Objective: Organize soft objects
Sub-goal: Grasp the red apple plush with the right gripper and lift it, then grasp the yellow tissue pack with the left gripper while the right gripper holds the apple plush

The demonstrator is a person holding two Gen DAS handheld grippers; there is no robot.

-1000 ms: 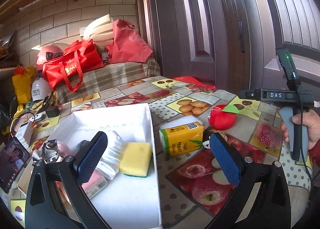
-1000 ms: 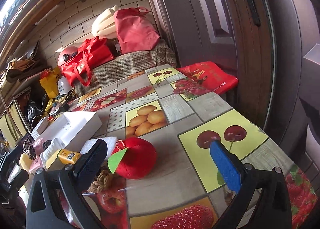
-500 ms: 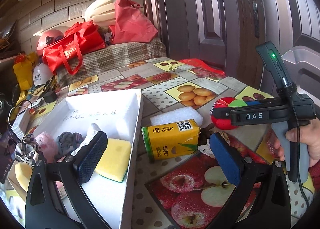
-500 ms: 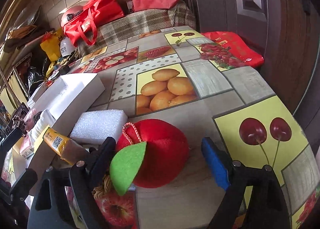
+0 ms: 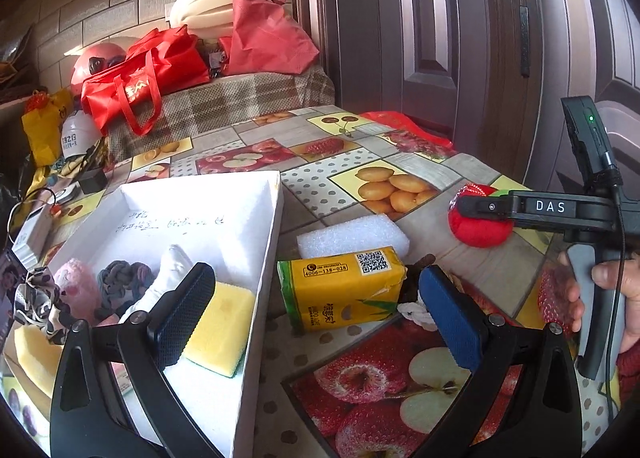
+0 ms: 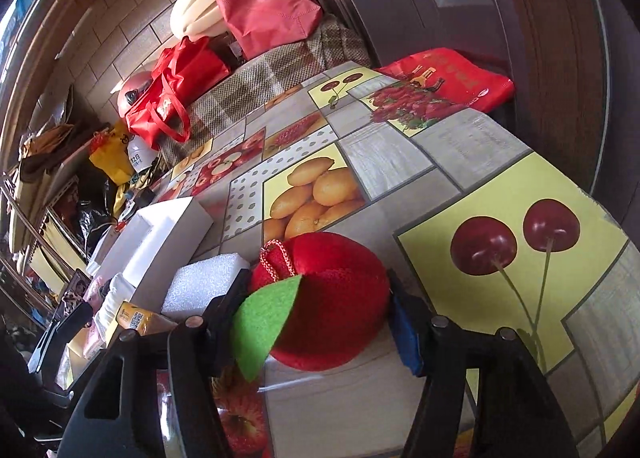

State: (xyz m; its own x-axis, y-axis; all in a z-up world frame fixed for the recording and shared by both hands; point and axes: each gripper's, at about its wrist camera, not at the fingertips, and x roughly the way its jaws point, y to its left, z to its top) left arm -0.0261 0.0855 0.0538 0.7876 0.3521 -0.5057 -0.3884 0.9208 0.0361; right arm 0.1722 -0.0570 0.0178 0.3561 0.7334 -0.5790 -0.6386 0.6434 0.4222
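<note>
Fruit-print tablecloth (image 6: 472, 162), right gripper (image 6: 316, 318) jaws now closed round plush apple (image 6: 332, 298), left gripper (image 5: 316, 314) jaws still open.

The left wrist camera sat low behind its own hand-held gripper (image 5: 316, 322), looking forward and slightly down across the fruit-patterned surface (image 5: 352, 378) toward the brick wall at 12 o'clock, with the white box (image 5: 224, 214) near at 10 o'clock and the right hand-held gripper (image 5: 484, 207) seen side-on at 3 o'clock. The right wrist camera rode very close to the surface (image 6: 472, 162), tilted, with the red plush apple (image 6: 336, 298) filling the near centre between its fingers. Both views shared the apple (image 5: 476, 232), the white foam block (image 5: 352, 236) (image 6: 204, 282), the yellow tissue pack (image 5: 340, 286) (image 6: 134, 318), the box (image 6: 168, 230) and the red bags (image 5: 136, 74) (image 6: 180, 82) by the wall.
</note>
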